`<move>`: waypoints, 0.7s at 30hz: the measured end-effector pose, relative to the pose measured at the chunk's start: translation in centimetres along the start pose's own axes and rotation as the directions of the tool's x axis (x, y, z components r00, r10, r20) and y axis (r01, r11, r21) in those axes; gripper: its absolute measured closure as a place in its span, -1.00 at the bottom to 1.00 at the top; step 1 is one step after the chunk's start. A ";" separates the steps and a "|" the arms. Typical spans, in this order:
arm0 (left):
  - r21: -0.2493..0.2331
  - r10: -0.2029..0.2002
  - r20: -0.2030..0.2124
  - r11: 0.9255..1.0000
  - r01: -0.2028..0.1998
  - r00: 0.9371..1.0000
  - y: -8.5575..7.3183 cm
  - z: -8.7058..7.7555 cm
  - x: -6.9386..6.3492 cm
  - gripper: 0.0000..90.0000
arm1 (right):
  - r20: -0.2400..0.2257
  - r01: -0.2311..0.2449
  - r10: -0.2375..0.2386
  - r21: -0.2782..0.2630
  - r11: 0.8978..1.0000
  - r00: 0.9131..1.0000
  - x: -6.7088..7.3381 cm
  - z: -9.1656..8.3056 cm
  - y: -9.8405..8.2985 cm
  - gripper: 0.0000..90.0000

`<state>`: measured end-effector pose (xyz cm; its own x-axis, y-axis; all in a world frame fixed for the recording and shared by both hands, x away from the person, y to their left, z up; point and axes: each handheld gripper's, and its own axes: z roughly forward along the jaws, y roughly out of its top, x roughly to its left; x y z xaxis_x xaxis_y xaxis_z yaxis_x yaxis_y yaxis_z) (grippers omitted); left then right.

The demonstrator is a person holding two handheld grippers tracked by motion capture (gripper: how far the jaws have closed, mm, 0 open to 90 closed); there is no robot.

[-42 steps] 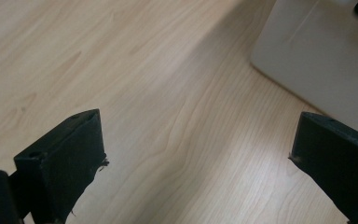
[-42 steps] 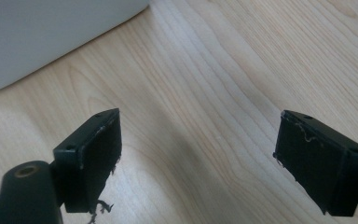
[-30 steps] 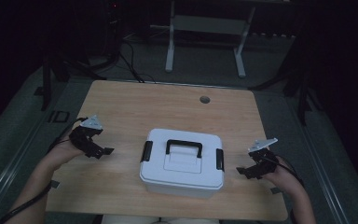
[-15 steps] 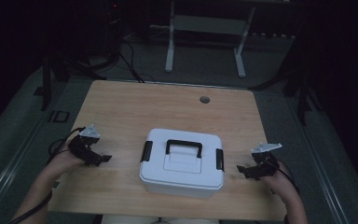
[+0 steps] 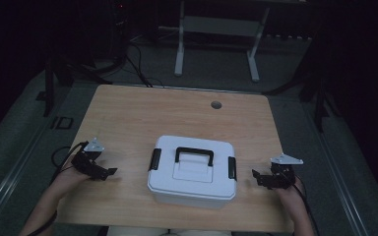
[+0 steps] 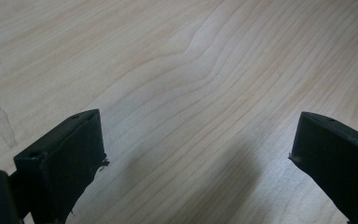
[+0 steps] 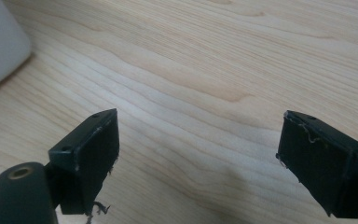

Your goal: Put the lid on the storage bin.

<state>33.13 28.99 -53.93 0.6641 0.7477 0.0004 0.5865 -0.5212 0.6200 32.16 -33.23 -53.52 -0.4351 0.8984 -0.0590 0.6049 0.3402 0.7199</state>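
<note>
High view, box position: one white lidded box (image 5: pixel 193 172) sits on the wooden table (image 5: pixel 177 113), near the person's edge and roughly centred between the two grippers.
Box details: one black carry handle (image 5: pixel 194 153) lies flat on the lid; two black side latches, one at the left end (image 5: pixel 155 159) and one at the right end (image 5: pixel 232 167).
Left gripper, place: the left gripper (image 5: pixel 109 171) is low over the table to the left of the box, its tips pointing toward the box's left end, near it but apart from it.
Left gripper, state: in the left gripper view (image 6: pixel 198 144) the two black jaws stand wide apart with bare wood grain between them; nothing is gripped.
Right gripper, place: the right gripper (image 5: pixel 257 176) lies to the right of the box, its tips aimed at the box's right end, near it and not touching.
Right gripper, state: in the right gripper view (image 7: pixel 198 140) the jaws are spread wide over bare wood and hold nothing; a rounded white corner of the box (image 7: pixel 0 46) shows at the upper left, clear of the jaws.
Count, grippers: two, one in each hand.
Count, boxes: one.
Count, table holes: one round cable hole (image 5: pixel 216 104) near the far edge, well apart from the box.
Count, grey plates: two, one on top of each gripper.
</note>
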 end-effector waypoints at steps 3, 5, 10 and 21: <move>-0.019 -0.022 -0.007 1.000 0.022 1.000 -0.4 0.2 -0.1 -0.95 | 0.013 -0.023 0.023 -0.020 1.000 1.000 0.1 0.0 -0.2 -0.73; -0.029 -0.035 -0.031 0.999 0.034 0.999 -0.7 0.3 -0.1 -0.95 | 0.029 -0.035 0.036 -0.041 0.999 0.999 0.2 0.0 -0.4 -0.73; -0.079 -0.079 -0.090 0.994 0.072 0.993 -1.1 0.3 -0.1 -0.95 | 0.069 -0.093 0.100 -0.087 0.992 0.993 0.0 0.0 -0.8 -0.73; -0.228 -0.190 -0.252 0.965 0.133 0.949 -1.9 -0.1 -0.6 -0.95 | 0.137 -0.124 0.148 -0.168 0.978 0.980 0.5 -0.2 -1.1 -0.73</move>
<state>31.59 29.60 -55.03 0.4017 0.9122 0.0802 0.5482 -0.3097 0.7769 31.13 -33.24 -54.24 -0.2456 0.9683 -0.0457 0.5337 0.1744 0.8275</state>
